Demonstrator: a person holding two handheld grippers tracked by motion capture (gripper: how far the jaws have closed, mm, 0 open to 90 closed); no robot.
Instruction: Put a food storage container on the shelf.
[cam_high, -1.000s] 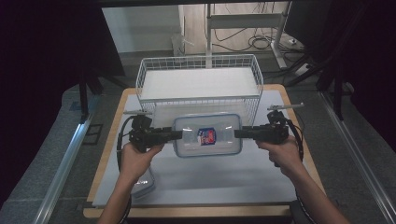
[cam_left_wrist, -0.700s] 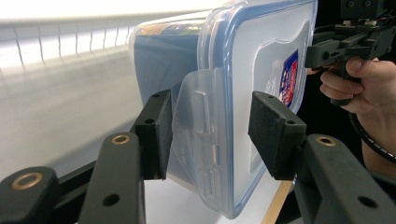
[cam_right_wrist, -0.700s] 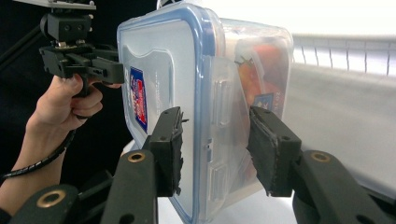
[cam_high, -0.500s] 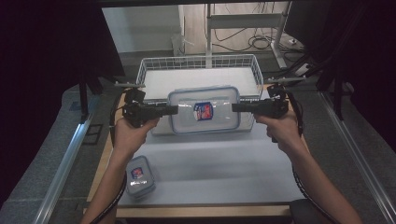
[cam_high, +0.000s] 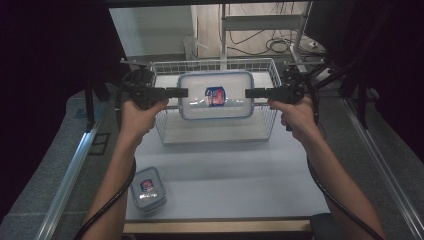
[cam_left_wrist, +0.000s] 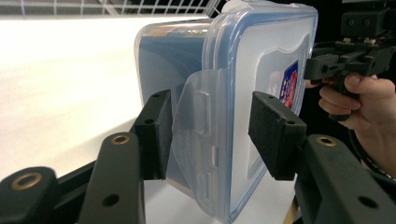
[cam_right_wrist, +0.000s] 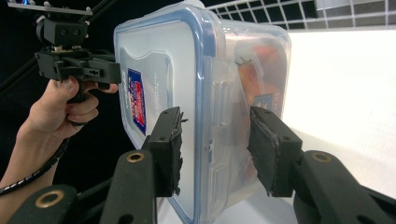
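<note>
A large clear food container (cam_high: 215, 95) with a blue-rimmed lid and a red-and-blue label hangs level above the white wire basket (cam_high: 215, 131). My left gripper (cam_high: 182, 92) is shut on its left end and my right gripper (cam_high: 250, 93) on its right end. In the left gripper view the pads (cam_left_wrist: 156, 133) clamp the container (cam_left_wrist: 261, 60) across its side latch, one on the base and one on the lid. The right gripper view shows the same hold on the container (cam_right_wrist: 159, 56), pads (cam_right_wrist: 273, 156) on lid and base, with the other gripper (cam_right_wrist: 74, 60) beyond.
A small lidded container (cam_high: 148, 187) with the same label lies near the table's (cam_high: 225, 170) front left corner. The wire basket stands at the table's far middle, its white bottom bare. Metal rails run along both sides of the table; cables trail from both grippers.
Both grippers have carried the large container up and away from the person, from low over the table in front of the basket to above the basket. The grips have not changed.
</note>
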